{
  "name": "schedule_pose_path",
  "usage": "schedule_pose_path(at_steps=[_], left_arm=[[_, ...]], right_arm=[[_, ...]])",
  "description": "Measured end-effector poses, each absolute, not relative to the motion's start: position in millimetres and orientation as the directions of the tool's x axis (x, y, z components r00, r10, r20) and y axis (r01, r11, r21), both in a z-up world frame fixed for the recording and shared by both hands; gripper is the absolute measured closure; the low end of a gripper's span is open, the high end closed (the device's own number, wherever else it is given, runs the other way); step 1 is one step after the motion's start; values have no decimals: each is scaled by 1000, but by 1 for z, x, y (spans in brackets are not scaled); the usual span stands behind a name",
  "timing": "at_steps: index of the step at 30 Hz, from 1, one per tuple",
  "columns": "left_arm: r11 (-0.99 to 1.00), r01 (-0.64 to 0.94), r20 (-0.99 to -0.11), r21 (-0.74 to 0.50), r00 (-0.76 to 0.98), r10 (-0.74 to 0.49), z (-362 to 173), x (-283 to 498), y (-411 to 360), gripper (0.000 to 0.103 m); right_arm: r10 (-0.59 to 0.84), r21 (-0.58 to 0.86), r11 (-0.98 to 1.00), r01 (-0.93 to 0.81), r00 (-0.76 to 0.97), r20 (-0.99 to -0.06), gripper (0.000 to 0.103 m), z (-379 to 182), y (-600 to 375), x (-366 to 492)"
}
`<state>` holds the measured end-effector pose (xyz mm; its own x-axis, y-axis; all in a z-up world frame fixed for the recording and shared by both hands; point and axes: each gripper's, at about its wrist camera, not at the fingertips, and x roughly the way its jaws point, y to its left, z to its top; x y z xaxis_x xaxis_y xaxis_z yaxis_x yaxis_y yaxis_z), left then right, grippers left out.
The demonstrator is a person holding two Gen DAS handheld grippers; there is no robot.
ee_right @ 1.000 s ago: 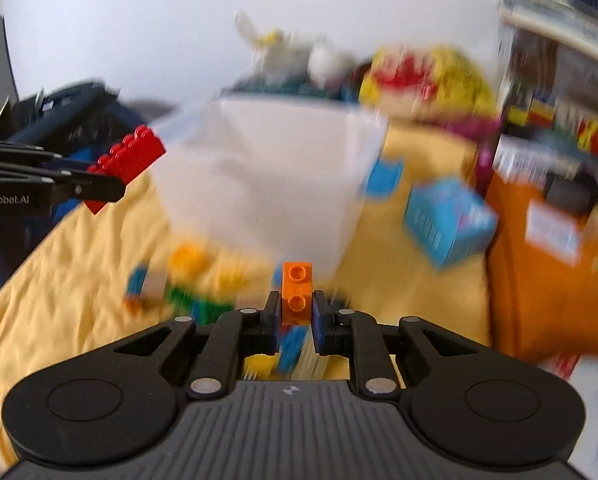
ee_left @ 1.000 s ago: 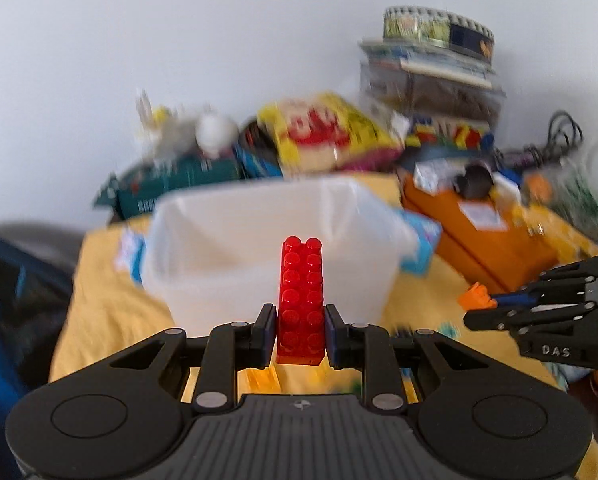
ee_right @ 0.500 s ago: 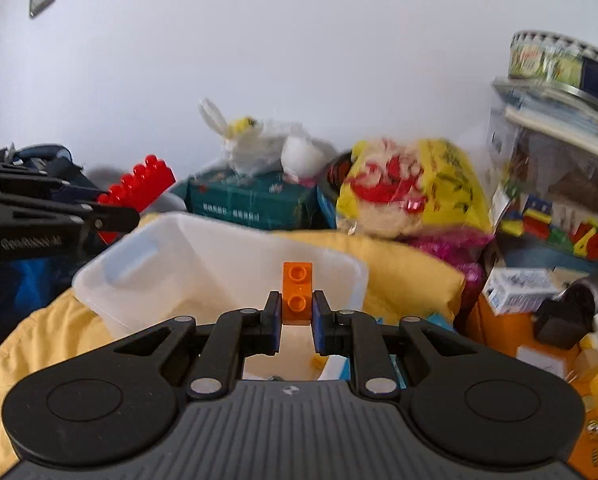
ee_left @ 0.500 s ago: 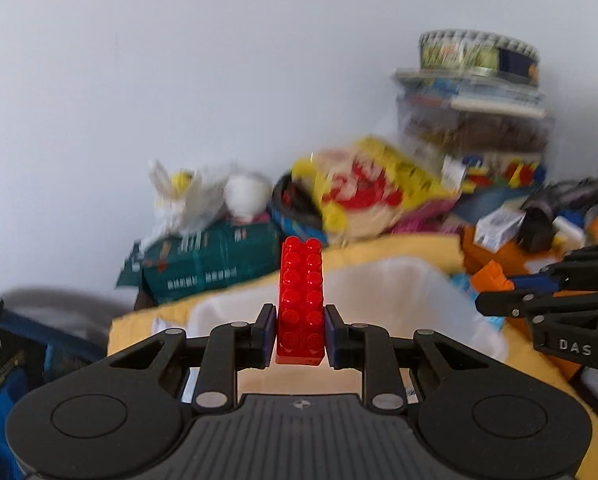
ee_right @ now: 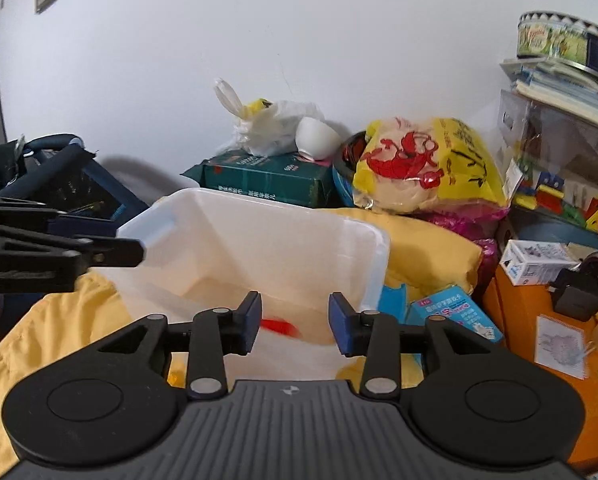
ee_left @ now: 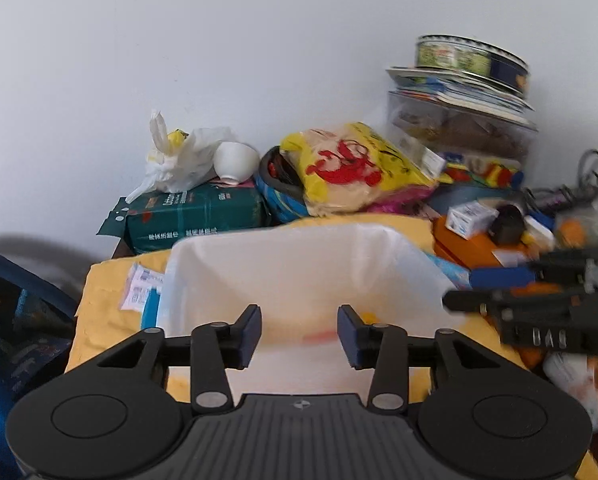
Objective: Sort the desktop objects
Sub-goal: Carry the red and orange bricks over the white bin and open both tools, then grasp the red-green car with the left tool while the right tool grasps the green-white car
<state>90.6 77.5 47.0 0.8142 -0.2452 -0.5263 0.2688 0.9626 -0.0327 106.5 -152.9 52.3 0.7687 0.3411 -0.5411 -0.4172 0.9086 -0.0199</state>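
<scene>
Above the white plastic bin, left hand-held gripper and right hand-held gripper both spread open, empty; blurred red brick inside.

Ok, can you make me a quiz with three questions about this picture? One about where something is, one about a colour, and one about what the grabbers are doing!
1. Where is the white bowl?
A. inside the clear bin
B. on the green package by the wall
C. held by a gripper

2. What colour is the blurry piece inside the clear bin?
A. red
B. purple
C. black

3. How are the left gripper and the right gripper?
A. both open and empty
B. both shut on bricks
C. one open, one shut

Answers:
1 B: the bowl lies tipped on the green package, beside the white plastic bag.
2 A: a red smear shows at the bin's bottom.
3 A: in each wrist view the jaws stand apart with nothing between them.
</scene>
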Motion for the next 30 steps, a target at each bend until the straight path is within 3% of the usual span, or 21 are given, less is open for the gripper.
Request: schedule_pose_path(at_steps=[8, 14, 18, 28, 30], left_arm=[[949, 301, -700, -98, 656, -280, -26, 29, 58, 54], [945, 261, -765, -198, 561, -316, -63, 19, 44, 54], [958, 267, -787, -102, 568, -242, -70, 22, 23, 54], [972, 236, -802, -26, 575, -161, -83, 44, 23, 54], [980, 196, -815, -23, 565, -132, -84, 46, 30, 65]], right_arm=[[315, -10, 906, -423, 691, -651, 59, 15, -173, 69], [310, 100, 926, -365, 580, -753, 60, -28, -187, 45], [321, 125, 923, -364, 548, -772, 60, -42, -181, 27], [336, 124, 905, -407, 504, -796, 55, -62, -152, 22], [315, 82, 900, -427, 510, -800, 54, -65, -144, 22]])
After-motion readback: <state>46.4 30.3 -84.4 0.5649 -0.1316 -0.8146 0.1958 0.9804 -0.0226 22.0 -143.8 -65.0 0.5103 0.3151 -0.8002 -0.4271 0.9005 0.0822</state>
